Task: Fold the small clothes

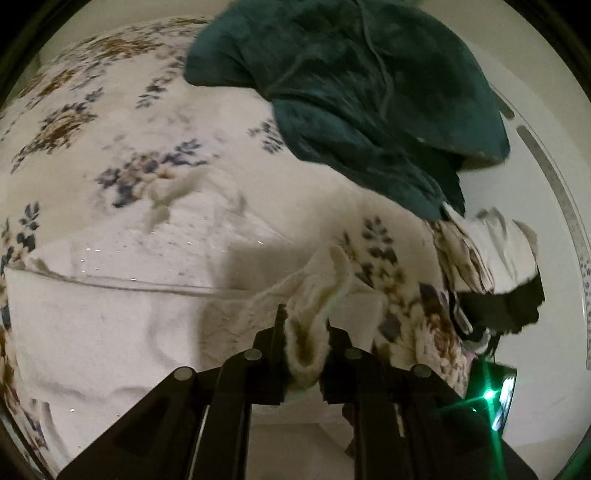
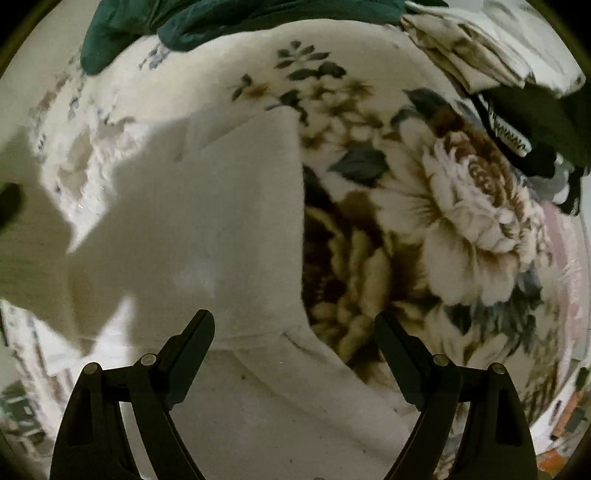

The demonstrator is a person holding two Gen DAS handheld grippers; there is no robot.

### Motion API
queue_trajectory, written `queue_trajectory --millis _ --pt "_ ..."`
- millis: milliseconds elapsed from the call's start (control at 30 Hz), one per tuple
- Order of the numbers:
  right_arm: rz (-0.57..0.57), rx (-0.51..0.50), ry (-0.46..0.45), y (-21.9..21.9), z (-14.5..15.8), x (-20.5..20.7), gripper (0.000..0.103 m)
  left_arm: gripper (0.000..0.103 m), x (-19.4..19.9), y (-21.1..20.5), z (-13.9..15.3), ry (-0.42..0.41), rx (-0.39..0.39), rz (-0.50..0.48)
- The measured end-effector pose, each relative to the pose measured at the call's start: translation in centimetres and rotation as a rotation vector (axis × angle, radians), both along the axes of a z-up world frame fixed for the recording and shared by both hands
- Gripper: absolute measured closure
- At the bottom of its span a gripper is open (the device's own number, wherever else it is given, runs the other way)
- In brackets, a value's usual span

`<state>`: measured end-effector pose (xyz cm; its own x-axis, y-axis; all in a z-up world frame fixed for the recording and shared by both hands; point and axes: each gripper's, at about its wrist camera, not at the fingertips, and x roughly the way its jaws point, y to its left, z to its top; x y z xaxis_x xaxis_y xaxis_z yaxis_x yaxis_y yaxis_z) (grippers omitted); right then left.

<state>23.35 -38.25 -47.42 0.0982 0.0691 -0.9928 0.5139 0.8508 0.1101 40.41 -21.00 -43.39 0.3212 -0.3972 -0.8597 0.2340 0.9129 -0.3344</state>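
A white garment (image 1: 110,314) lies spread on a floral blanket (image 1: 92,122). My left gripper (image 1: 304,325) is shut on a bunched edge of the white garment, which stands up between the fingers. In the right wrist view the same white garment (image 2: 207,221) lies flat under my right gripper (image 2: 295,325), which is open and empty just above the garment's right edge. The floral blanket (image 2: 461,206) shows to the right of it.
A dark green garment (image 1: 369,92) lies heaped at the far side, and it also shows in the right wrist view (image 2: 155,26). Folded light clothes (image 1: 491,251) and a black item (image 1: 506,306) sit stacked at the right, also seen in the right wrist view (image 2: 517,110).
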Motion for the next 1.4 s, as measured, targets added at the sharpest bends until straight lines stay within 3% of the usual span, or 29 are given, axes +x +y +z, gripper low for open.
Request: queue_trajectory --millis 33,67,100,133,233,333,433,533,567,600,633,700,833,900,1067,1233,1333,1400 --pt "-0.008 0.029 -0.014 -0.9 0.0 0.0 0.013 0.065 0.0 0.2 0.3 -0.007 0.018 -0.003" --pt "-0.02 0.061 -0.032 -1.6 0.3 -0.2 0.013 0.052 0.0 0.9 0.5 -0.012 0.033 0.002" --pt "-0.036 0.095 -0.055 -2.2 0.7 -0.3 0.013 0.026 0.1 2.0 0.7 -0.019 0.045 0.022" --pt "-0.049 0.123 -0.075 -2.5 1.1 -0.3 0.013 0.018 0.0 3.3 0.7 -0.027 0.057 0.047" --pt "-0.077 0.191 -0.147 -2.6 2.7 -0.2 0.013 0.018 -0.1 9.7 0.9 -0.041 0.113 0.173" --pt "-0.076 0.246 -0.191 -2.1 3.4 1.4 0.013 0.018 -0.8 17.2 0.2 -0.034 0.239 0.324" --pt "-0.05 0.275 -0.166 -0.4 2.5 3.8 0.013 0.018 -1.4 22.4 -1.6 0.019 0.308 0.425" --pt "-0.017 0.233 -0.101 0.7 0.2 6.0 0.015 0.018 -2.0 26.4 -3.4 0.073 0.332 0.519" --pt "-0.002 0.219 -0.076 1.1 -0.8 6.6 0.021 0.018 -2.2 27.2 -3.9 0.081 0.338 0.541" --pt "0.012 0.209 -0.062 1.3 -1.8 7.1 0.051 0.018 -2.2 27.7 -4.3 0.087 0.342 0.558" --pt "0.034 0.193 -0.042 1.6 -2.6 7.5 0.095 0.018 -2.3 28.1 -4.6 0.092 0.339 0.573" --pt "0.067 0.132 -0.026 2.3 -3.1 7.7 0.095 0.018 -2.3 28.7 -5.4 0.104 0.322 0.605" --pt "0.125 -0.037 -0.148 2.8 1.1 7.7 0.096 0.018 -1.4 29.3 -5.7 0.108 0.289 0.63" --pt "0.107 -0.087 -0.167 1.9 2.7 7.7 0.096 0.018 -0.6 29.1 -5.9 0.1 0.278 0.615" --pt "0.081 -0.095 -0.094 -0.2 1.3 8.8 0.096 0.018 2.6 27.1 -7.8 0.107 0.282 0.532" --pt "0.057 -0.145 -0.049 -1.6 -1.2 9.6 0.096 0.018 6.0 26.2 -11.5 0.142 0.348 0.472" --pt "0.072 -0.074 0.019 -2.0 -3.6 10.0 0.094 0.016 6.9 26.6 -13.1 0.163 0.358 0.454" --pt "0.059 0.001 0.046 -2.6 -4.6 9.9 0.083 0.016 6.9 27.1 -13.0 0.165 0.342 0.448"
